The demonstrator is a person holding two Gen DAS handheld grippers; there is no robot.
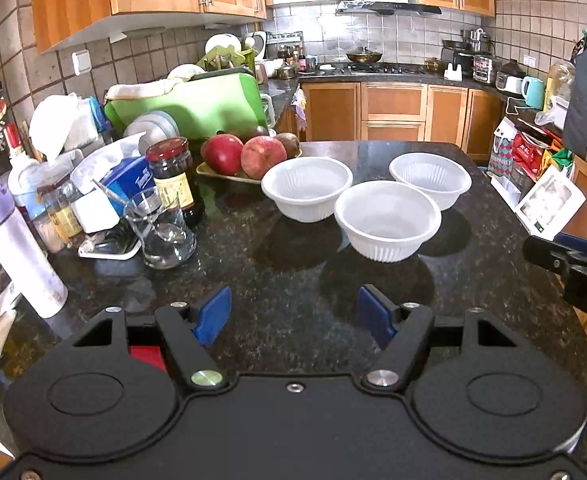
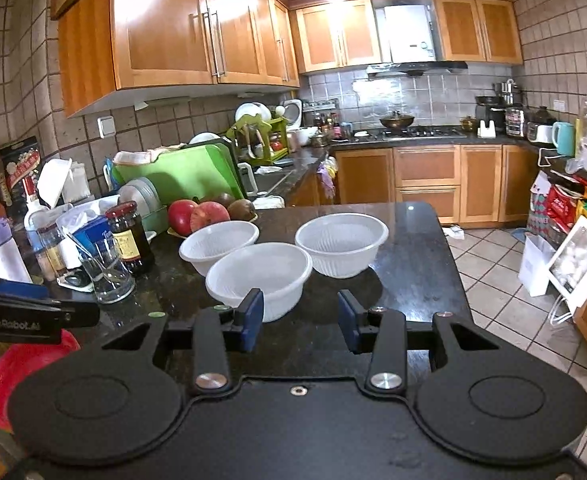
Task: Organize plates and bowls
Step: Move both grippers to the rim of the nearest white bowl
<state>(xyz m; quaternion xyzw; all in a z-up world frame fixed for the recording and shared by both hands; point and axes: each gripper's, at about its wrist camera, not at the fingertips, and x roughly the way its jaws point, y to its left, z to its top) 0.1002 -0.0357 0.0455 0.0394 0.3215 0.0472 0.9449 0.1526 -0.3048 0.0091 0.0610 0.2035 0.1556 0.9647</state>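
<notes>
both wrist cams fwd, sharing bowls

We see three white ribbed bowls upright and empty on the dark granite: left bowl, near bowl, right bowl, clustered close.

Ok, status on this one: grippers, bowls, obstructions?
Left gripper open, empty. Right gripper open, empty. Three white ribbed plastic bowls separate on black granite counter, unstacked. Clear drinking glass nearby left.

Glossy speckled granite countertop; matt white ribbed plastic bowls; clear glass tumbler; satin wood cabinets.
</notes>
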